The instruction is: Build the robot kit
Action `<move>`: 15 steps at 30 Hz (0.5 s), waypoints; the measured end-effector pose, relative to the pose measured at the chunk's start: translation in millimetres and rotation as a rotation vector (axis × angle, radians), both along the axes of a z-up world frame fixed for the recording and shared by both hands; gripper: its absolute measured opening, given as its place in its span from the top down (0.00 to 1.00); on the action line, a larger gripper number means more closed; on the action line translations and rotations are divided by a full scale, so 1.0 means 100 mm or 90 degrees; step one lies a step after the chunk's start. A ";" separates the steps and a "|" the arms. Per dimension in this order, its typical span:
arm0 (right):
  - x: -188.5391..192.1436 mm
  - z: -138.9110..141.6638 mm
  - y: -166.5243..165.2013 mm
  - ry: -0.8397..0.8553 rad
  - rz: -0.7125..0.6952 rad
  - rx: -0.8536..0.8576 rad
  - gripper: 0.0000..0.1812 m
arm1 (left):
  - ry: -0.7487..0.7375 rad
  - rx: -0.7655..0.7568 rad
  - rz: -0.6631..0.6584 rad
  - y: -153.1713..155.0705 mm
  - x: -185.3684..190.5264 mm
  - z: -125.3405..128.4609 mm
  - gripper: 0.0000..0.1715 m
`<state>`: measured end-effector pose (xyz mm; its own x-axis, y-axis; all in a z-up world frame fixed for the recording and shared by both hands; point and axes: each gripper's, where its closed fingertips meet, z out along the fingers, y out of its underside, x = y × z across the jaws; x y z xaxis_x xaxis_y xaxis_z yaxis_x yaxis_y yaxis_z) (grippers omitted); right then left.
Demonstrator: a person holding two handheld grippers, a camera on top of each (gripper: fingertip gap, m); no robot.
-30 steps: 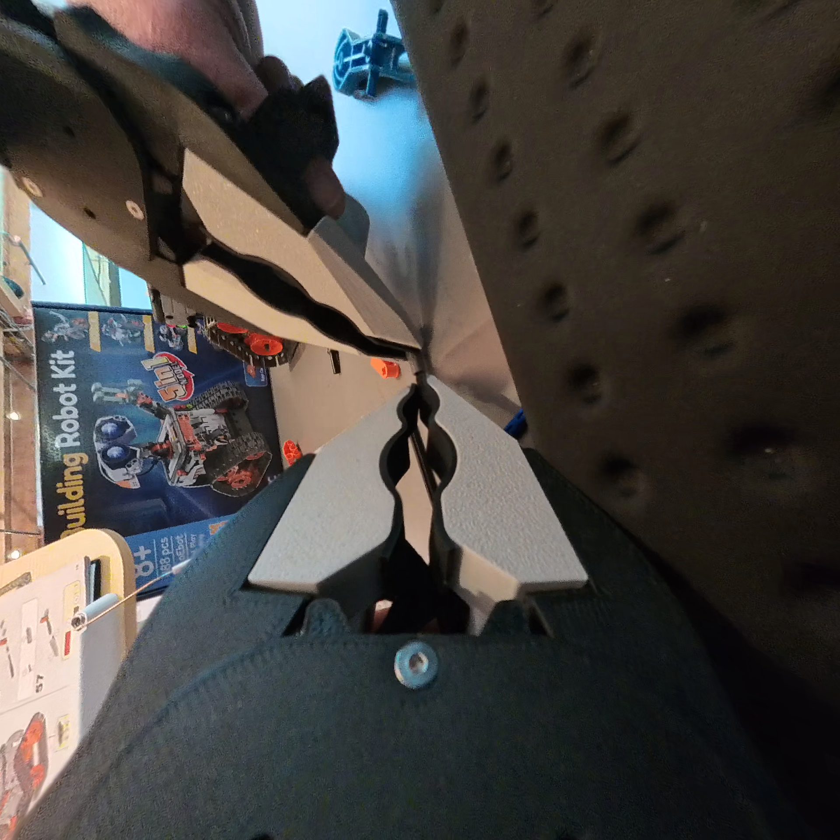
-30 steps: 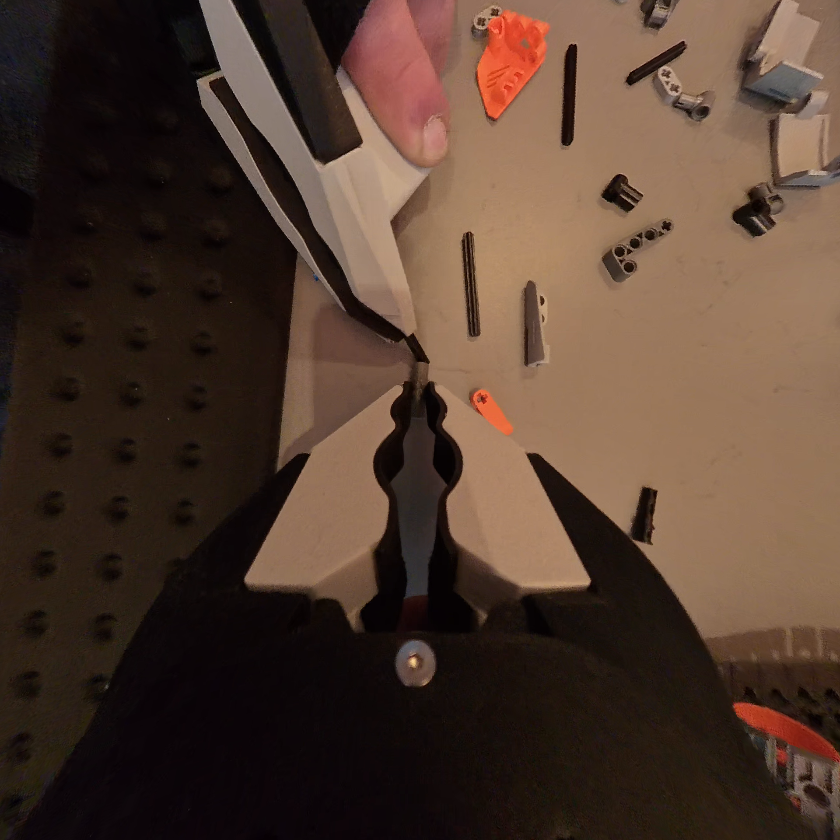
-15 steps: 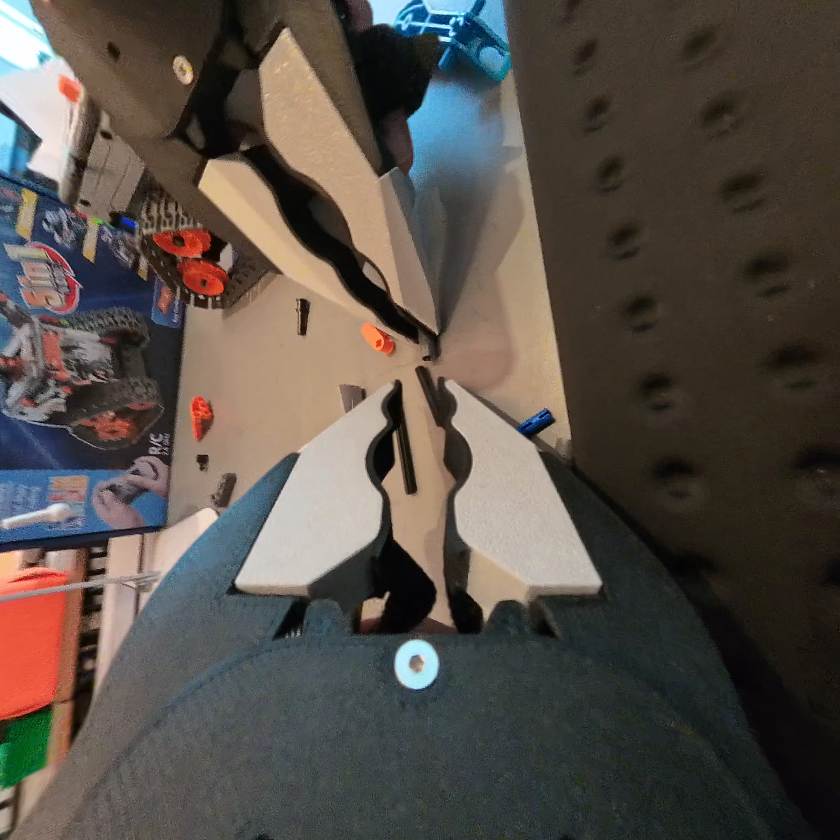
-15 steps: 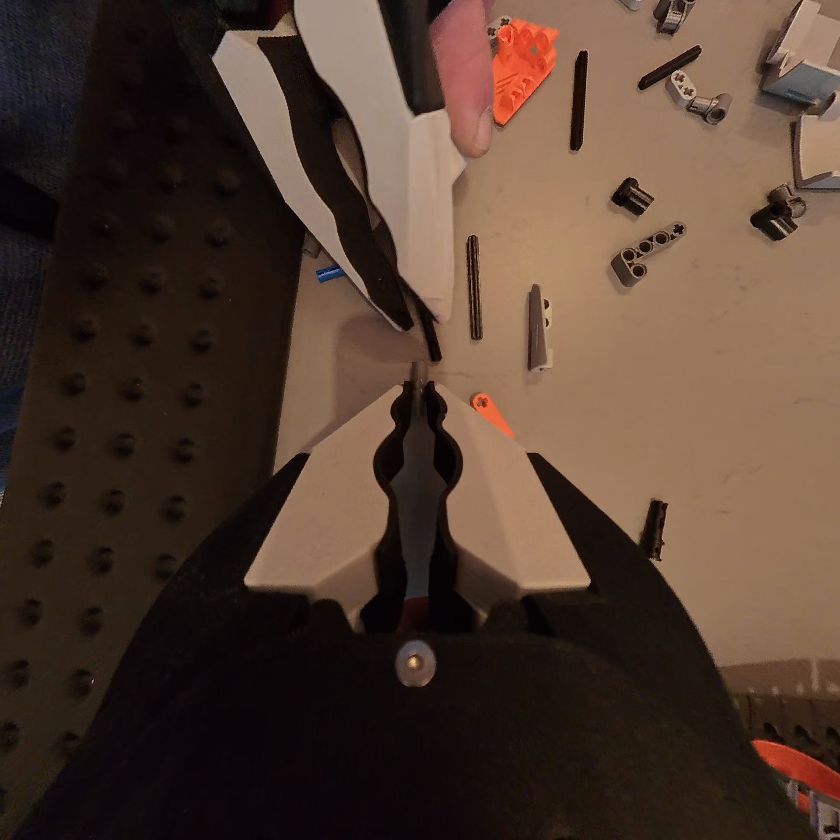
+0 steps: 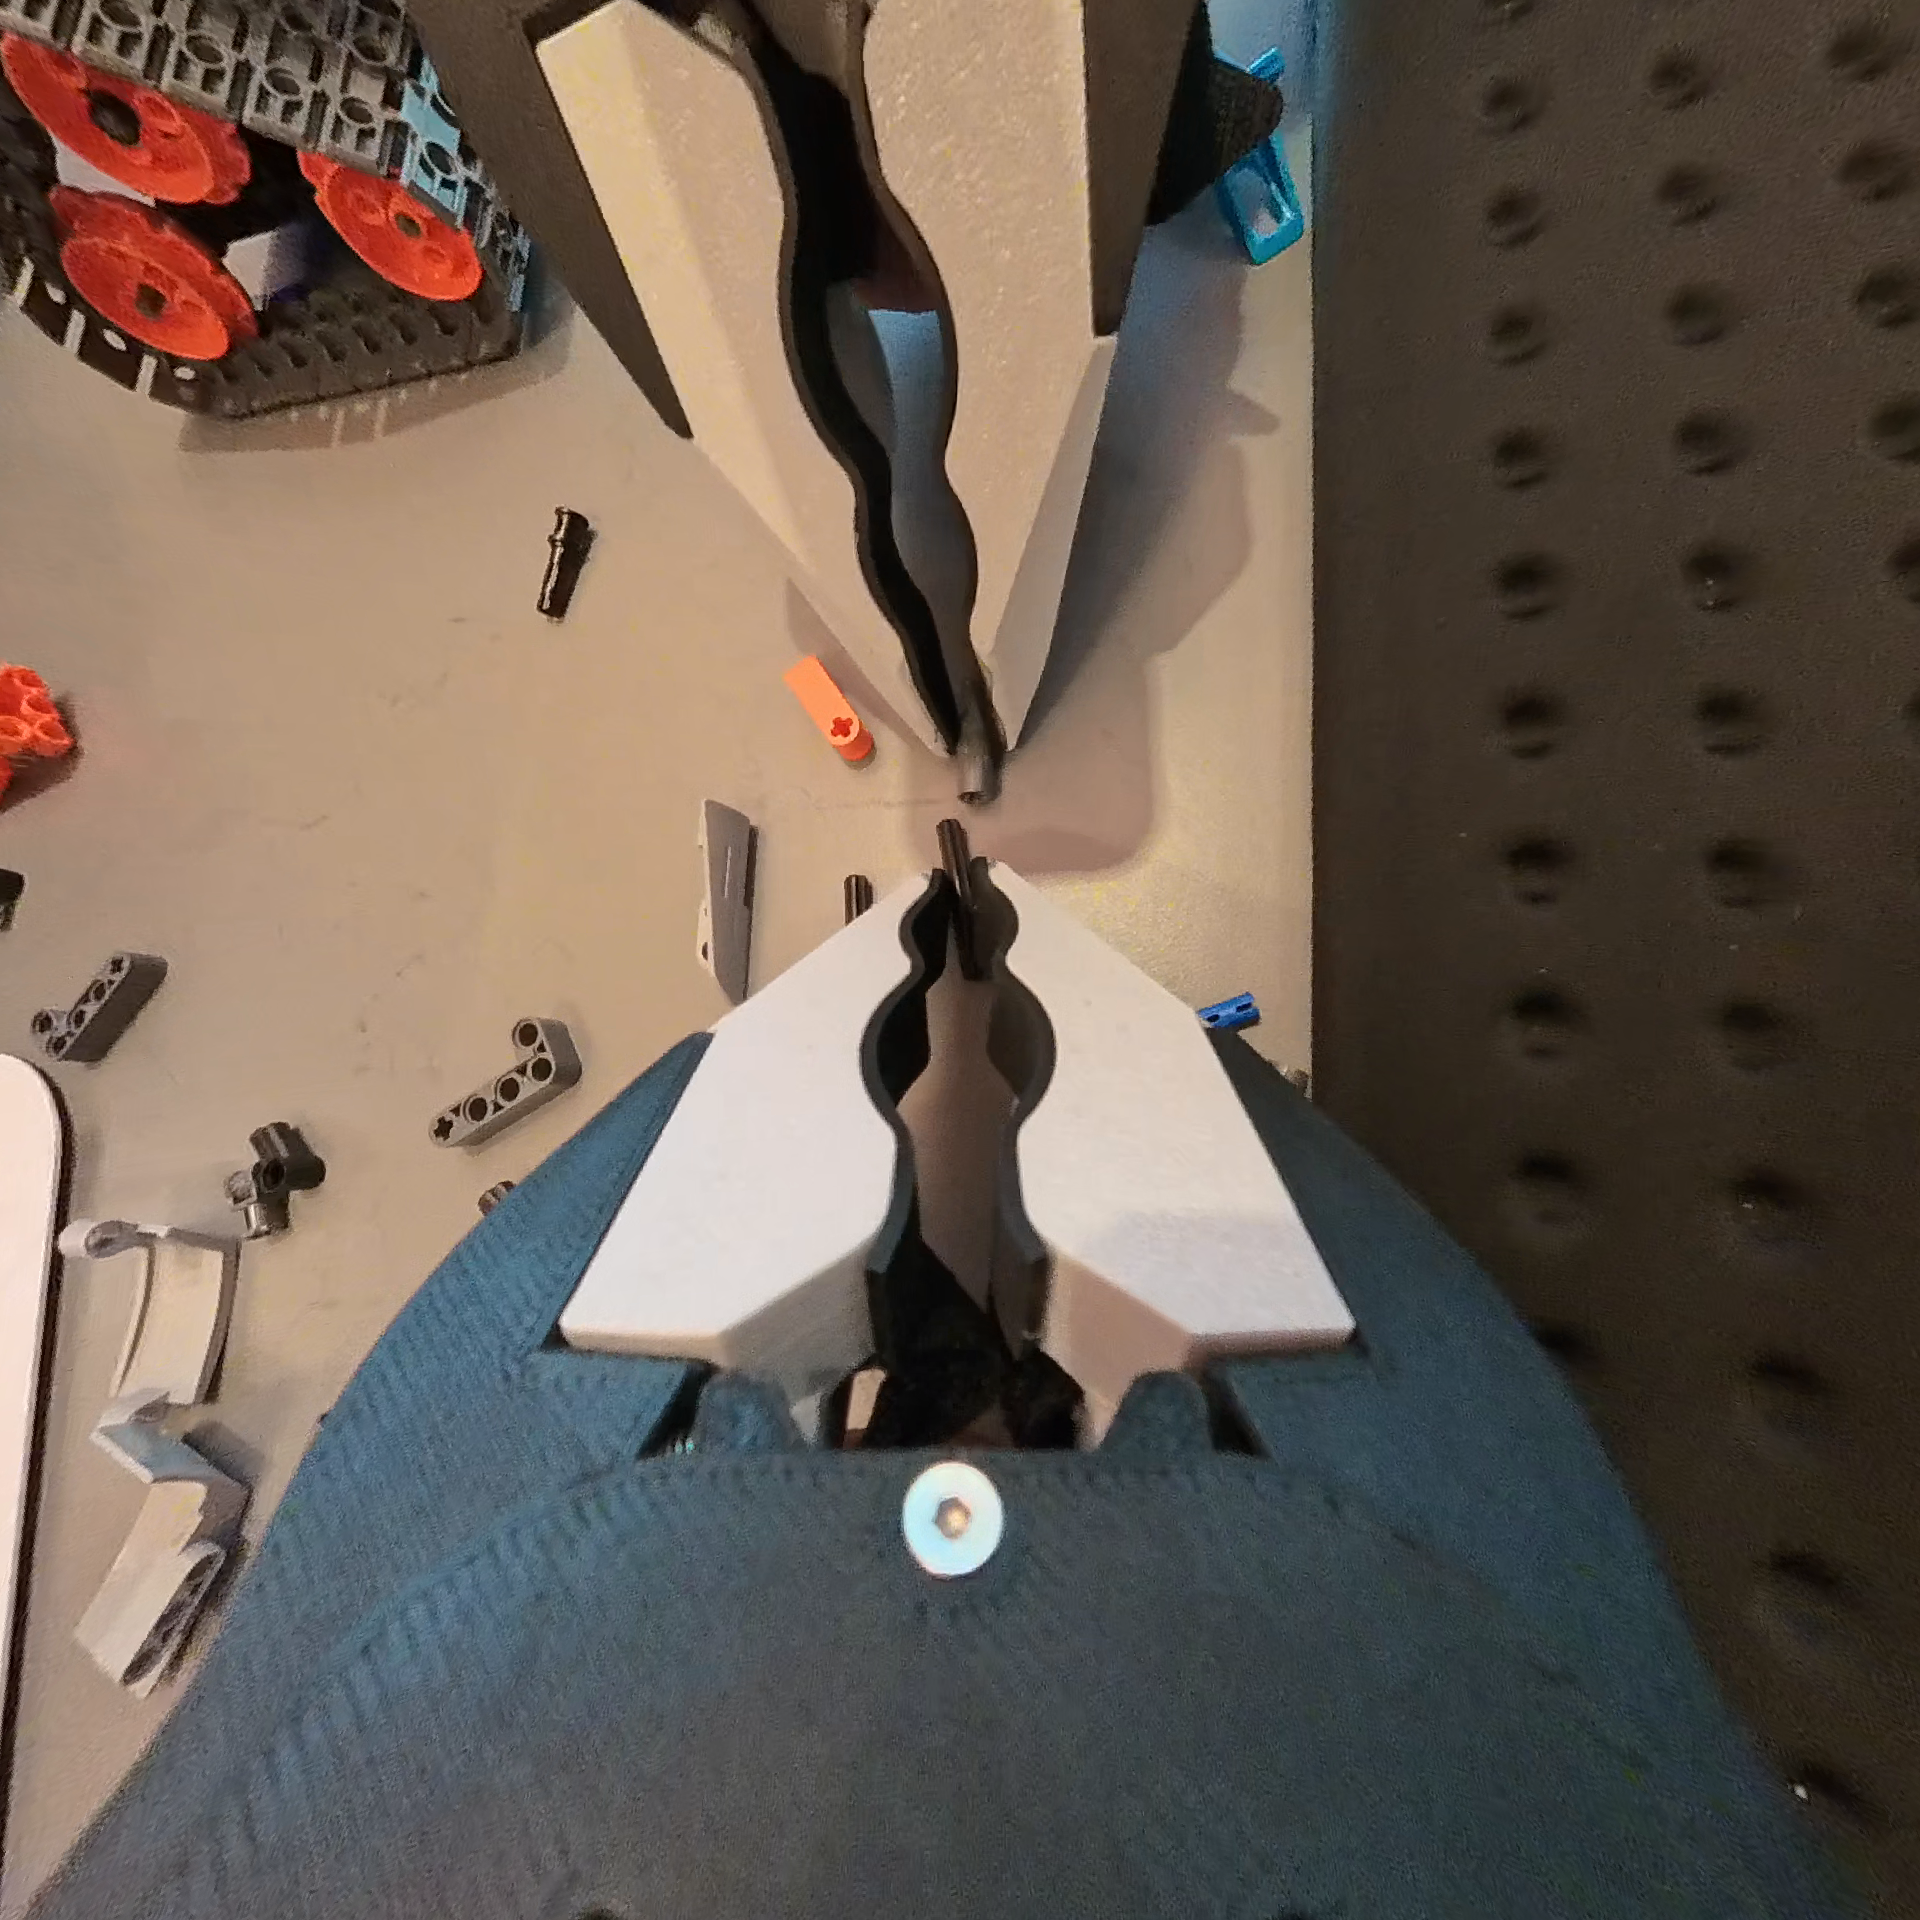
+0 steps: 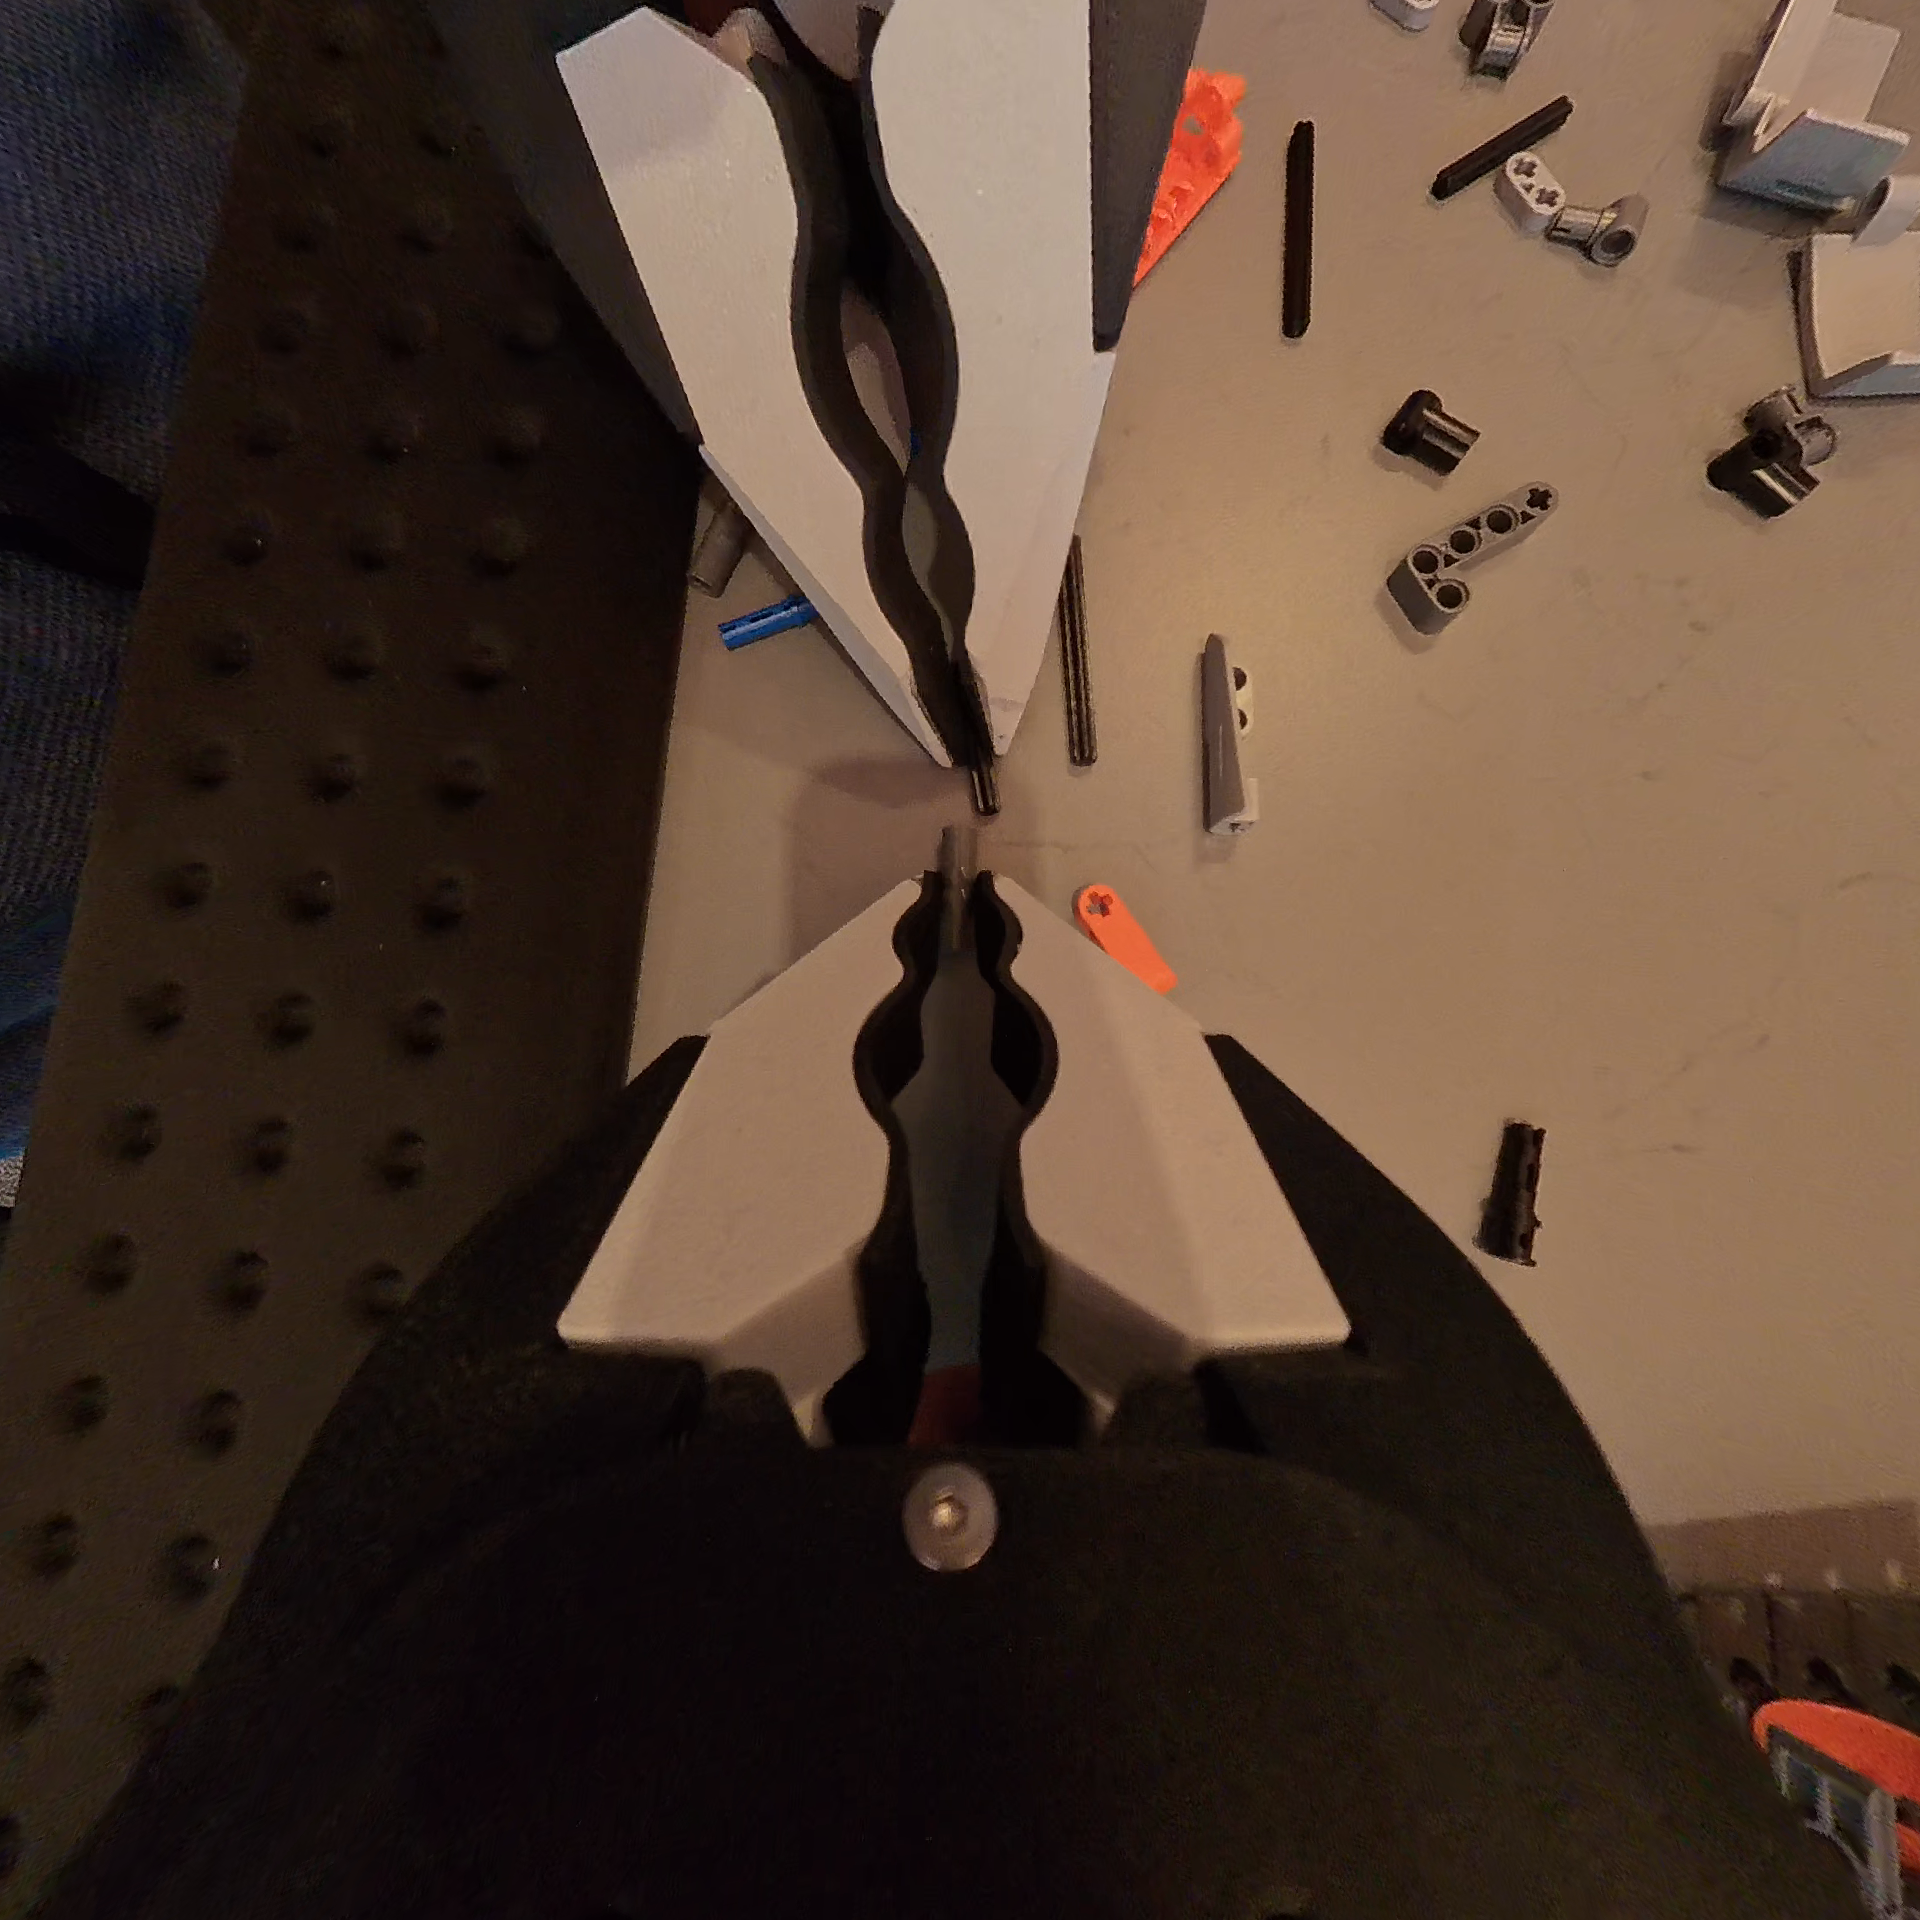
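Facing each other tip to tip above the desk (image 5: 312, 790), the two grippers each clamp a small part.

Left wrist view only: a tracked assembly with orange wheels (image 5: 239, 208) lies far from the left gripper (image 5: 961, 883), beyond the orange connector (image 5: 828, 712); a light-blue part (image 5: 1262, 208) lies beside the dark studded mat (image 5: 1610, 727). Right wrist view only: a long black axle (image 6: 1296, 229) and a short black cross-section piece (image 6: 1512, 1195) lie on the far side of that connector from the mat.

Left gripper: jaws nearly closed, pinching a thin black axle (image 5: 961, 894) whose end projects past the fingertips. Right gripper (image 6: 953, 883): jaws nearly closed on a short grey pin (image 6: 952, 868); its free end appears hollow in the left wrist view, though it is small. The two part ends are just apart, not touching, and roughly in line.

Relative to the grey pin: the orange connector lies just beside it, a grey tapered panel (image 6: 1224, 748) lies near, a black ribbed axle (image 6: 1077, 655) lies between panel and pin, and a blue pin (image 6: 767, 623) lies near the mat edge. A grey bent beam (image 6: 1465, 556) lies well apart.
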<state>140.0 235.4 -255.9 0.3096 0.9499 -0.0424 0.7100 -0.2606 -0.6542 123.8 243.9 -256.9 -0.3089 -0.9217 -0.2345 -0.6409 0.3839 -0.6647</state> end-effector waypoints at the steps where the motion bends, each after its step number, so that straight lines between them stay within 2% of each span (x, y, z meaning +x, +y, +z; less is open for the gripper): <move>1: 0.00 0.00 0.00 0.001 -0.002 0.000 0.98 | -0.004 0.001 -0.004 -0.01 0.00 0.00 0.98; 5: 0.00 0.00 0.01 0.006 -0.005 0.003 0.98 | -0.038 0.095 -0.050 -0.03 0.02 0.01 0.98; 15: -0.01 0.00 0.01 0.018 -0.001 0.000 0.98 | -0.073 0.132 -0.080 -0.06 0.02 0.04 0.99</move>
